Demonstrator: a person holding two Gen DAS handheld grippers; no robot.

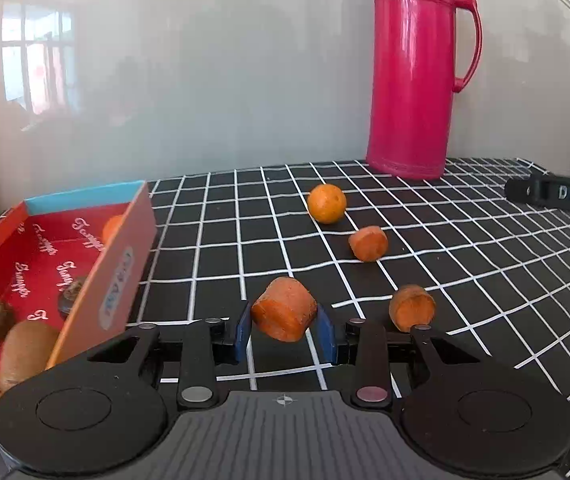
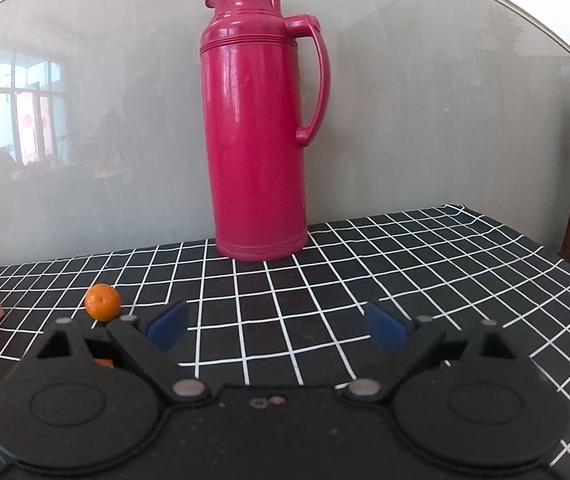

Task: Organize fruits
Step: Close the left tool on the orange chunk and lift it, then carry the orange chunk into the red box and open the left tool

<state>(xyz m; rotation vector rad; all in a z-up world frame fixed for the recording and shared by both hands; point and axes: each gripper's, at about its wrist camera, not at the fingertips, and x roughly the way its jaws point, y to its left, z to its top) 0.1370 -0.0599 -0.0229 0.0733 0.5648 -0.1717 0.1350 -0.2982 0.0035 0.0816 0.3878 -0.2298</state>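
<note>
The left gripper (image 1: 284,332) has its blue pads clamped on a stubby orange carrot chunk (image 1: 284,309), held clear above the black cloth with a white grid (image 1: 465,264). Left of these tongs stands an open red cardboard box (image 1: 119,276) with a blue far rim; white script repeats across its floor and an oval label sits on its near wall — neither legible. Inside lie a brown kiwi (image 1: 25,354), dark knobbly pieces and orange fruit. Beyond the tongs: a small round orange (image 1: 326,203) and a second carrot piece (image 1: 369,243); a third (image 1: 412,307) lies just right. Far right, a black bar (image 1: 557,194) reads "DAS". The right gripper (image 2: 275,328) stands wide apart, holding nothing — open cloth ahead up to a tall magenta plastic flask (image 2: 259,128) by the wall.
</note>
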